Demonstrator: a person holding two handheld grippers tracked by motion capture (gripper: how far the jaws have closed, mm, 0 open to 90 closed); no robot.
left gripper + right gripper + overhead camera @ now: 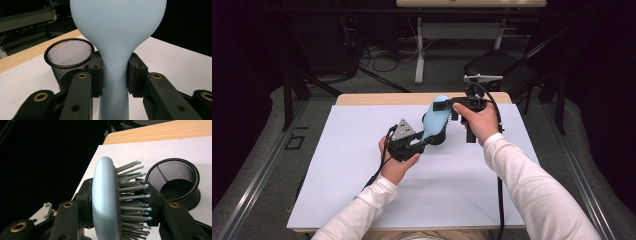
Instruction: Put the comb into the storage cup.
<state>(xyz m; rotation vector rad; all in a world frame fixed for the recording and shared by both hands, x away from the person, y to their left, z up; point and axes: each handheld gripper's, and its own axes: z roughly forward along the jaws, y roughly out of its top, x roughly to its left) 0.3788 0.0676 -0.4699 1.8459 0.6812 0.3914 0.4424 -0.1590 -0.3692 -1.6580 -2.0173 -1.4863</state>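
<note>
The light blue hairbrush [435,120] hangs above the surface [362,190], its neck clamped between the left gripper [115,75] fingers, its head pinched between the right gripper [120,205] fingers. It looks light, rigid and smooth-backed; the narrow neck seems the surest hold. A mesh cup [67,58] stands just beyond the fingers.

Bright white table [362,190], dark vignetted surroundings; close foreground slightly soft

In the high view the hairbrush [435,120] hides most of the mesh cup [440,137]; just a dark sliver shows below the brush head. In the left gripper view the brush [117,37] is cut off top and bottom, and the left gripper's [115,75] 2 jaws cover the cup's [68,56] lower wall.
</note>
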